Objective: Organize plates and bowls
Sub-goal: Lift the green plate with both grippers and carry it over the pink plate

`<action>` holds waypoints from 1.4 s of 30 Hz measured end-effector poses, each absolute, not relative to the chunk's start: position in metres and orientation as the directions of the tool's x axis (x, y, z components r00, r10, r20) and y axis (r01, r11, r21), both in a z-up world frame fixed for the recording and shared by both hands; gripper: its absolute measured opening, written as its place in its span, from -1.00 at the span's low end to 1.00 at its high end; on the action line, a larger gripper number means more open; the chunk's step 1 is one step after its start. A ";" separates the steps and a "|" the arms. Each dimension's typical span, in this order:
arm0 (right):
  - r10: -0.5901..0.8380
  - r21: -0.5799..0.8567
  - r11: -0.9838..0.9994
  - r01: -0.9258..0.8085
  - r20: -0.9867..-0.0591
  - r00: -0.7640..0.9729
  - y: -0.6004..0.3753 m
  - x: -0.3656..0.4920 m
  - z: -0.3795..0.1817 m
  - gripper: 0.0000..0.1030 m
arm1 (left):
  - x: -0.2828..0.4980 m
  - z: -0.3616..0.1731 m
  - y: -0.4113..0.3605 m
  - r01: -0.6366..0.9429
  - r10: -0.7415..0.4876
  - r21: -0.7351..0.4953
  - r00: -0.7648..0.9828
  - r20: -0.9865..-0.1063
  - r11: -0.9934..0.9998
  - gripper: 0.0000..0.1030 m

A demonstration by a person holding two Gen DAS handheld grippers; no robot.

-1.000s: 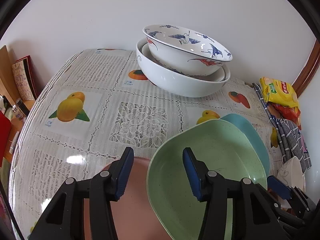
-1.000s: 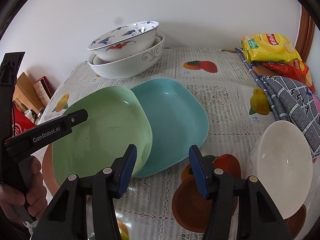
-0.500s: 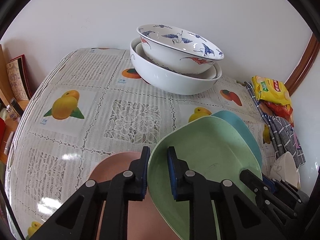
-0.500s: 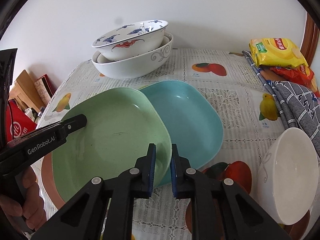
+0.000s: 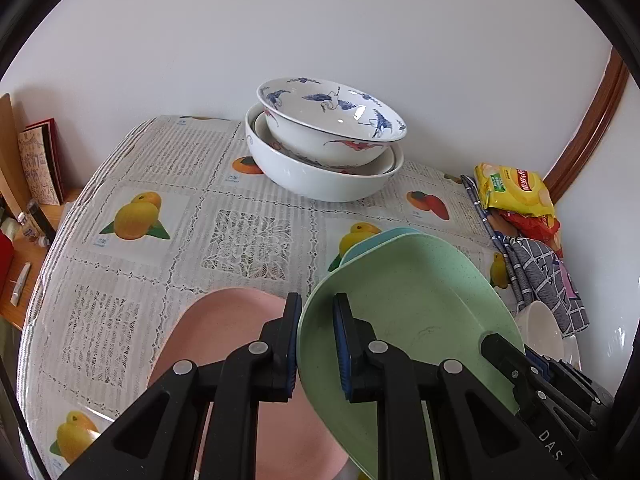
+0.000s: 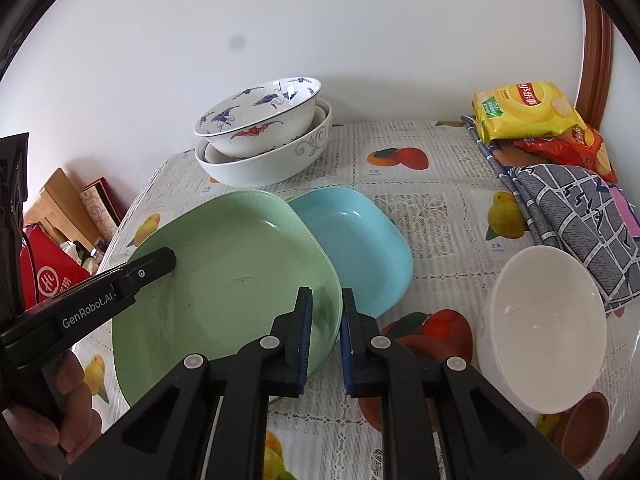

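one lace fruit-print tablecloth (image 5: 248, 240) covers the table; white wall (image 5: 320, 20) behind

- tablecloth (image 5: 248, 240): lacy white thing with fruit prints, fills the middle of both views
- yellow snack bag (image 6: 524, 114): upper right, sitting on top of a red bag (image 6: 568, 148)
- checked cloth (image 6: 576, 216): grey-blue, bunched along the right edge just below the bags
- wall (image 5: 320, 32): plain white, whole top of the frame
- wood trim (image 5: 588, 120): brown strip at the far right
- side shelf (image 5: 36, 240): far left, cluttered with a red-edged book (image 5: 40, 164) and some little bottles, too small to make out
- red box (image 6: 52, 280): left edge of the right view, has a white logo
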State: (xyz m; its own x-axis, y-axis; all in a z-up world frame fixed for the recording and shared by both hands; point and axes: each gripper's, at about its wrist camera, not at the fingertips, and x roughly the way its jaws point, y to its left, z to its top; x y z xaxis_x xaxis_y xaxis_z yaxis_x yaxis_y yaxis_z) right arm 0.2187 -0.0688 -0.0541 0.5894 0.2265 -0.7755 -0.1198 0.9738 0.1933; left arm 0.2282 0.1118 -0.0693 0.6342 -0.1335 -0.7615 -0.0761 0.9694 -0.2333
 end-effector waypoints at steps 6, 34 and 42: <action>0.213 0.197 0.976 -0.094 -0.764 0.609 -0.086 0.195 -0.041 -0.75 | 0.208 -0.054 0.095 -0.052 -0.146 -0.234 0.645 -0.750 0.971 -0.69; 0.199 0.216 0.975 -0.059 -0.710 0.675 -0.112 0.130 0.003 -0.74 | 0.145 -0.014 0.069 -0.026 -0.156 -0.239 0.687 -0.709 0.971 -0.69; 0.195 0.212 0.976 -0.059 -0.708 0.679 -0.109 0.124 0.007 -0.74 | 0.139 -0.012 0.071 -0.026 -0.160 -0.244 0.688 -0.708 0.969 -0.69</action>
State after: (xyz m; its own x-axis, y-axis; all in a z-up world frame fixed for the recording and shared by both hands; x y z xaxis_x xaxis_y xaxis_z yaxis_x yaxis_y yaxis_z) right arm 0.1243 -0.1093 0.0068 0.6787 0.1945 -0.7082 -0.0586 0.9756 0.2118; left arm 0.1386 0.0713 -0.0121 0.6884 -0.1596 -0.7076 -0.0258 0.9695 -0.2437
